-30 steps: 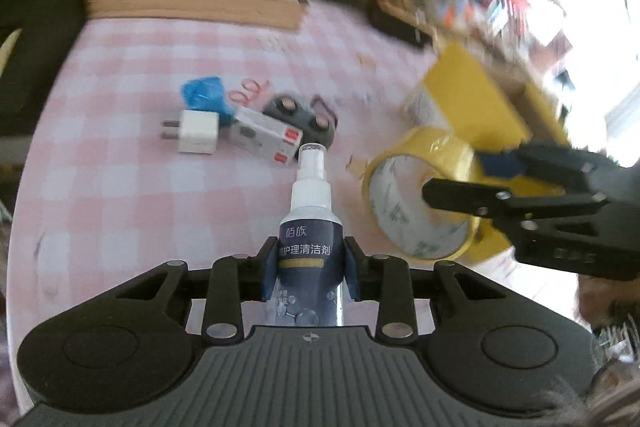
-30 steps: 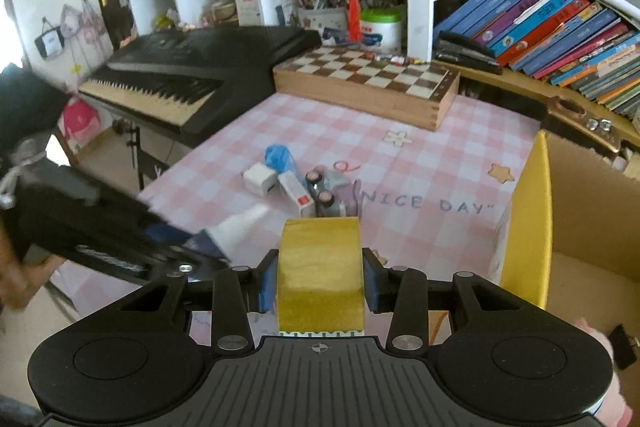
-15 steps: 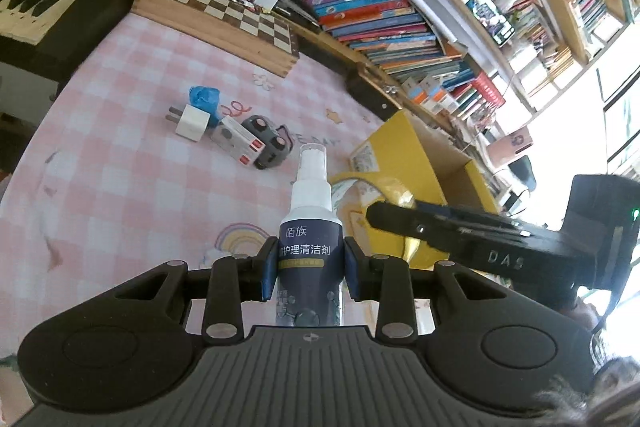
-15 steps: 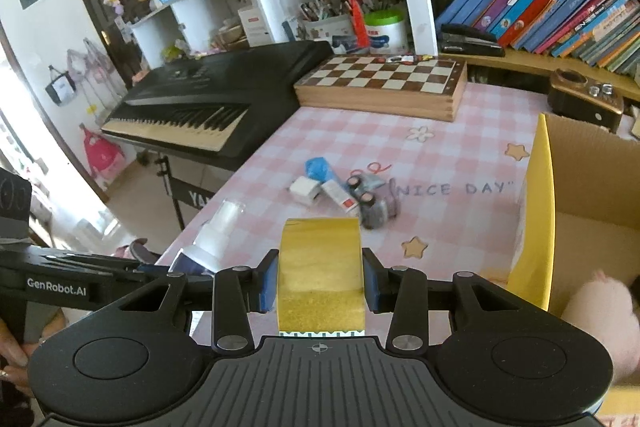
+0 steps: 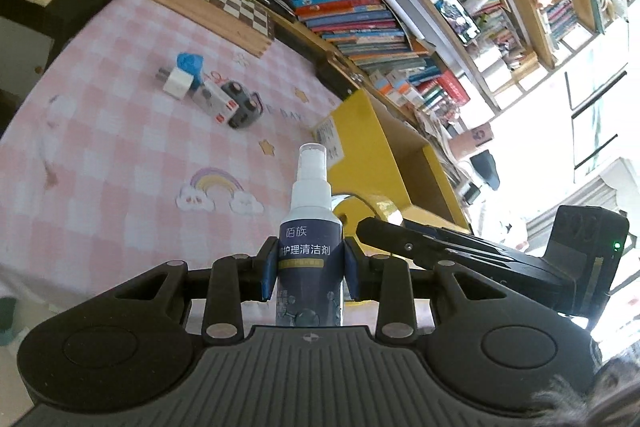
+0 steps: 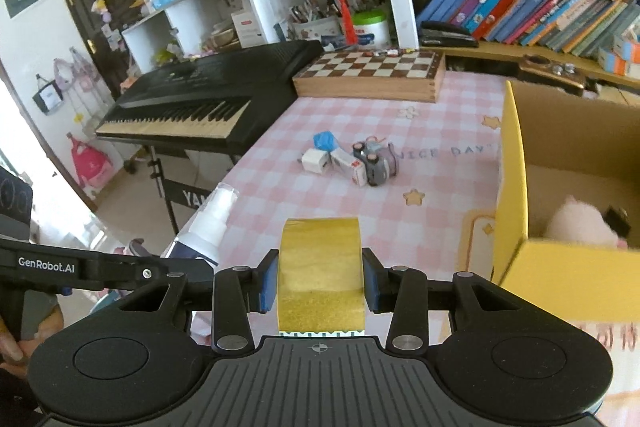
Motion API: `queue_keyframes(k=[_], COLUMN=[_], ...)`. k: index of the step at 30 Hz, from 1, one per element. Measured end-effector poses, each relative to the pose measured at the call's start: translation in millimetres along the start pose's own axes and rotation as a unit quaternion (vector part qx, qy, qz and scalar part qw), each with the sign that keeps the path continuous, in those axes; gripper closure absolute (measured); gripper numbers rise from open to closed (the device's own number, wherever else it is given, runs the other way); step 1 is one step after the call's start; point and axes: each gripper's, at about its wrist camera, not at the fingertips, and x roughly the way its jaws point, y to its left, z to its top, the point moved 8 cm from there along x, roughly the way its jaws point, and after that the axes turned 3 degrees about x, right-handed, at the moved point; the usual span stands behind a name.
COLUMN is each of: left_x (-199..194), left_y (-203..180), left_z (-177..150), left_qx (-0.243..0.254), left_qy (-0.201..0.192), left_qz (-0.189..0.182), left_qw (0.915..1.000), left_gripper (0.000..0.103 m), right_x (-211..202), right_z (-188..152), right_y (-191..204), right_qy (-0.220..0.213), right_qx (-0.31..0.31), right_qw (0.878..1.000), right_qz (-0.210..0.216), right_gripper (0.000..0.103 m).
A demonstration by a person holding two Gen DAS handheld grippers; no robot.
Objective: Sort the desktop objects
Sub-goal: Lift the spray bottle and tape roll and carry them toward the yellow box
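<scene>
Over the last second we have lifted both tongs off the worktop (image 6: 440,131), the left tongs (image 5: 310,263) clamped on the spray bottle (image 5: 310,227) and the right tongs (image 6: 320,277) on the tape roll (image 6: 320,267), toward the yellow box (image 6: 516,187), ready to drop them in

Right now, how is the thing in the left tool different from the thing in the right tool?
The left tool holds a spray bottle: tall, thin, dark blue label, white nozzle, standing upright. The right tool holds a roll of tape: short, wide, round and yellow all over. The spray bottle has writing on it; the roll of tape shows none. Both are squeezed between blue pads, lifted off the pink checked table, near the yellow box.
</scene>
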Motion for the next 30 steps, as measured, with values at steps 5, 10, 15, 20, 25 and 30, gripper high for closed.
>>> queue_keyframes(k=[5,10,15,20,25,30], left_x=[-14.0,-30.1,-39.9,-45.2,-43.6,-35.6], left_y=[-5.6,-7.9,-12.2,-17.7,-26.9,-36.9], left_z=[-25.2,-43.9,-60.7,-76.0,-88.5,-100.5], left_qx=[0.009,0.014,0.021,0.032,0.043,0.054], left_qy=[0.014,0.022,0.033,0.049,0.064,0.084], left_qz=[-0.014,-0.022,-0.030,-0.044,-0.064,-0.082], left_qw=[0.9998,0.9994,0.9988,0.9973,0.9949,0.9916], left_gripper=[0.073,0.073,0.073,0.073,0.073,0.073], right_x=[-16.1,-31.1,-42.7,-56.3,-71.1,-85.0], right_z=[-21.6,-42.1,-60.7,-75.3,-92.7,-107.1], right_y=[11.7,21.2,27.1,31.3,29.5,22.3], right_qy=[-0.002,-0.004,-0.007,-0.015,-0.019,-0.022], right_qx=[0.009,0.026,0.046,0.058,0.076,0.095], right_qw=[1.000,0.999,0.998,0.997,0.994,0.991], right_qz=[-0.013,-0.023,-0.032,-0.048,-0.070,-0.095], right_gripper=[0.062,0.062,0.062,0.062,0.062,0.062])
